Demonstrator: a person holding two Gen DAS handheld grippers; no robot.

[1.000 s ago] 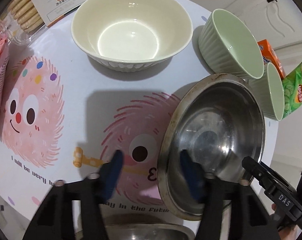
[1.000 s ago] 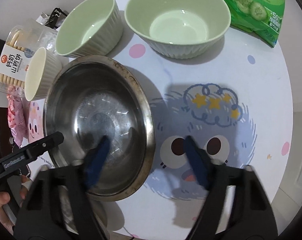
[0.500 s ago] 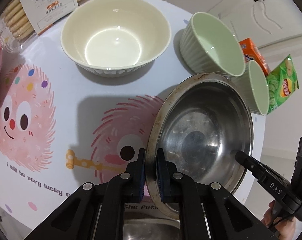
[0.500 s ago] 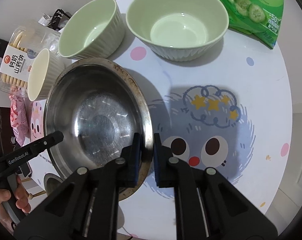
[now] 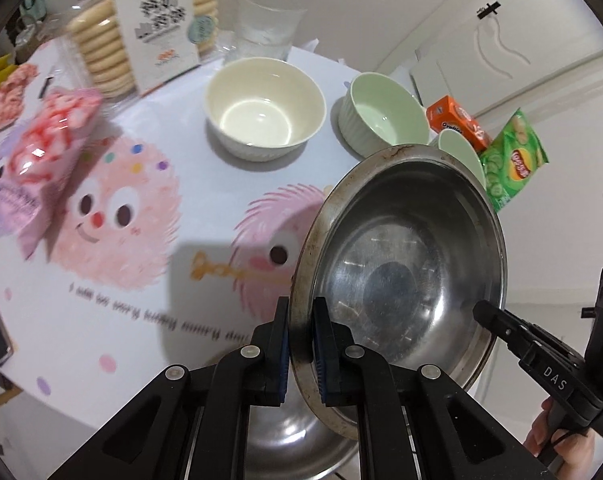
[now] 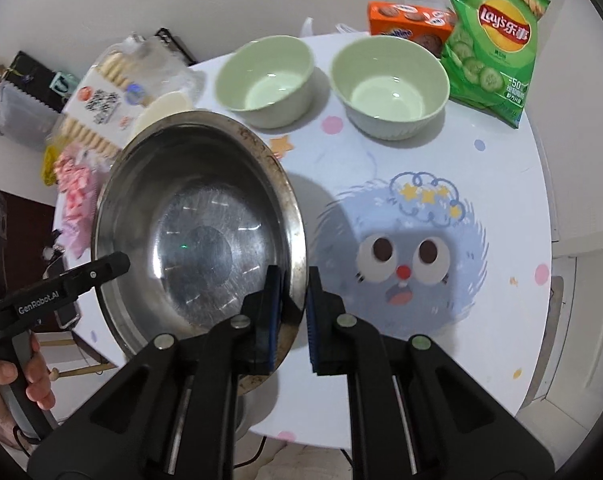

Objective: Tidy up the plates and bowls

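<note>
With both tongs clamped on opposite rims, left tongs [image 5: 301,344] and right tongs [image 6: 289,316], we hold the steel bowl [image 5: 405,280] above the desk [image 5: 161,320], lower centre; carrying step; next, nest it squarely onto a matching bowl.

The big bowl [image 5: 401,264] is shiny silver with brown marks on its rim. One bowl [image 5: 265,114] is cream, and two bowls [image 6: 265,80] [image 6: 389,84] are light green. The tablecloth [image 6: 501,184] is white with coloured dots, pink fuzzy faces and a blue fuzzy face. The chip bag [image 6: 493,40] is green. The box [image 6: 409,26] is orange.
</note>
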